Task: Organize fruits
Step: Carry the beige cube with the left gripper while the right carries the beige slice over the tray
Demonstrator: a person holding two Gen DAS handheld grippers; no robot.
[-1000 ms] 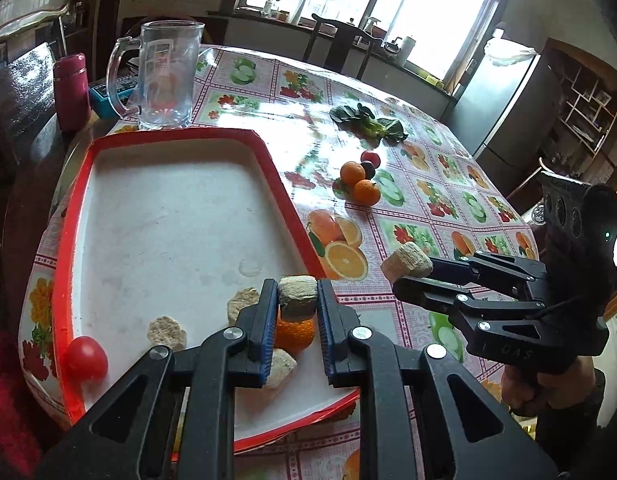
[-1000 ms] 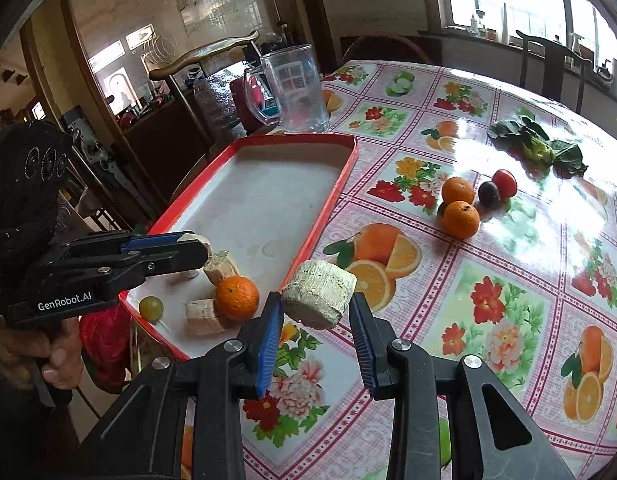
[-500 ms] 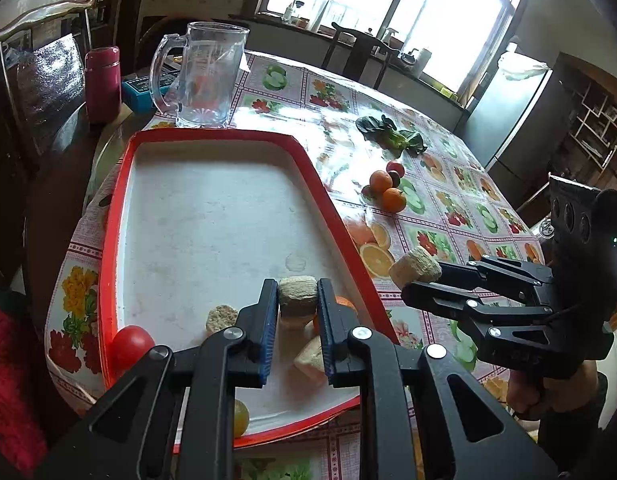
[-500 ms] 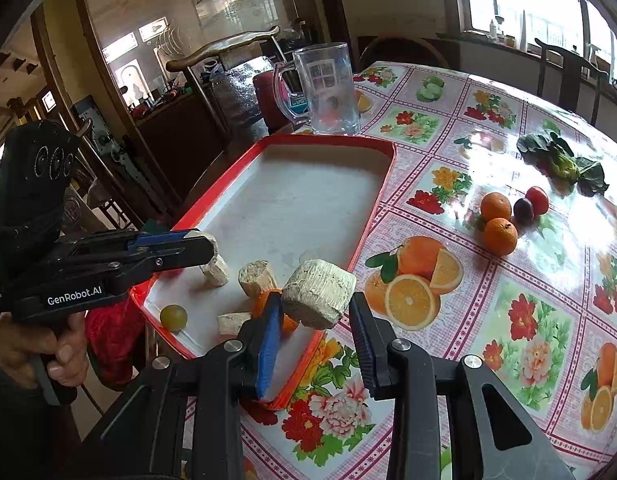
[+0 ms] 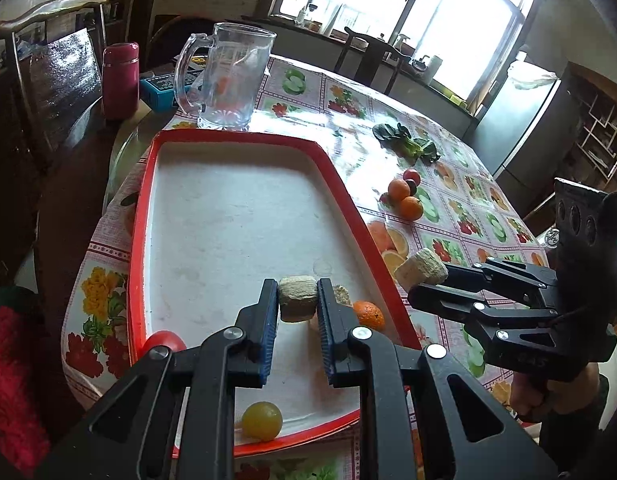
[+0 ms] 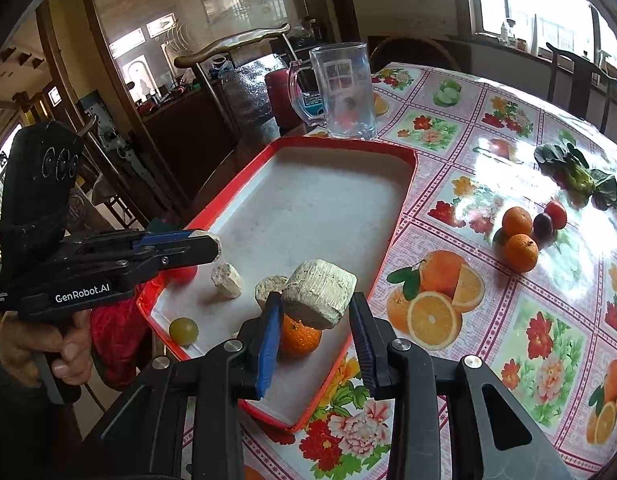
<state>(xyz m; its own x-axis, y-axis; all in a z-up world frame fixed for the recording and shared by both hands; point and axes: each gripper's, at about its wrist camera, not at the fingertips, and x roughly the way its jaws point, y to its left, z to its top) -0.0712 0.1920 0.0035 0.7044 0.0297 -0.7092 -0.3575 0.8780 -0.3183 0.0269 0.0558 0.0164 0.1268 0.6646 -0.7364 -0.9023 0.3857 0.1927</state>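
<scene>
Left tongs (image 5: 297,300): clamped on a pale, coarse, fibrous block (image 5: 297,298), held above the tray (image 5: 228,216).
Right tongs (image 6: 316,312): closed on a larger cylindrical chunk (image 6: 320,298) of the same rough beige material, held over the tray's near corner.
Tray: rectangular, red-rimmed, matt white floor with faint stains. Contained at its near end are a dimpled orange (image 6: 300,336), a smooth green grape (image 6: 183,331), a glossy red fruit (image 5: 164,340), possibly a tomato, and two loose beige chunks (image 6: 226,280).
Worktop (image 6: 488,280): covered in shiny oilcloth printed with fruit and flowers. Grouped well apart from the tray are two oranges (image 6: 519,252), a dark plum (image 6: 543,225) and a small red fruit (image 6: 556,214); leafy greens (image 6: 576,178) lie beyond.
A clear glass mug (image 6: 344,92) is stood behind the tray.
Room: bright windows, dark wooden chairs.
</scene>
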